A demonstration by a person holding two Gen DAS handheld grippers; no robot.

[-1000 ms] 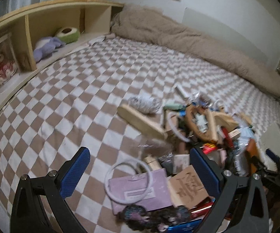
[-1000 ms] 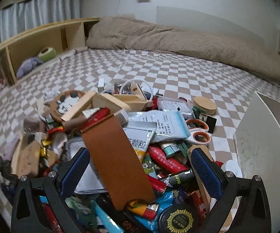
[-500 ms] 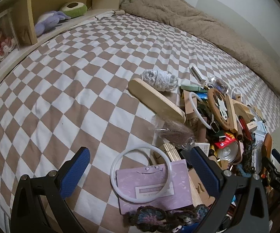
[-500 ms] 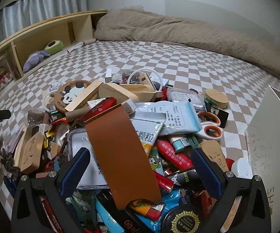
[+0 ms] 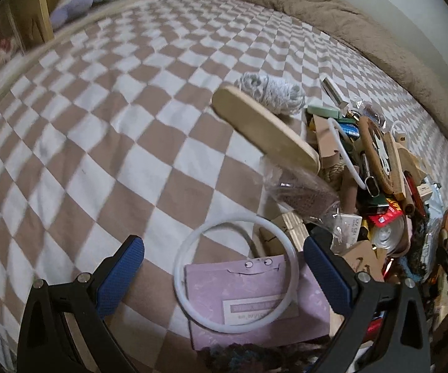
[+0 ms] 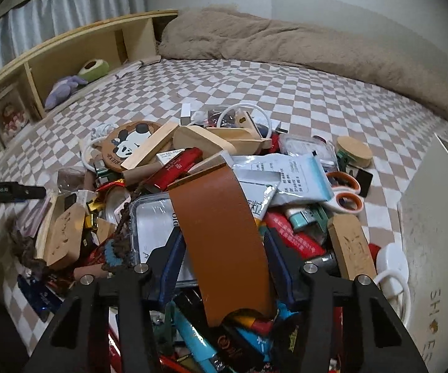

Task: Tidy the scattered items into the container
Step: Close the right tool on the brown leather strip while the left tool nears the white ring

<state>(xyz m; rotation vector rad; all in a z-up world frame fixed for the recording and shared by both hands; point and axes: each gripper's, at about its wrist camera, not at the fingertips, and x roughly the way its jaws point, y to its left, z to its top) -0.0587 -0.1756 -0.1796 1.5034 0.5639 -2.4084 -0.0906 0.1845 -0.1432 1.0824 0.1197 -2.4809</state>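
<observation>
I see a bed spread with a brown-and-white checkered cover (image 6: 301,93). A rumpled beige fleece blanket (image 6: 286,46) lies along its far edge, against a plain pale wall (image 6: 363,0). At left, I note an open light-wood shelf headboard (image 6: 68,52) beneath pleated white curtains (image 6: 53,9). The lighting is dim and indoor.

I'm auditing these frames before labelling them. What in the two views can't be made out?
- Right wrist view: lower end of the brown leather strip, hidden among clutter; whether the right gripper, whose jaws have just been closing around it, presses it is unclear.
- Right wrist view: white container, cut off by the frame edge; inside unseen.
- Left wrist view: print on the purple card, too small and blurred.
- Left wrist view: shelf toys, motion-blurred.
</observation>
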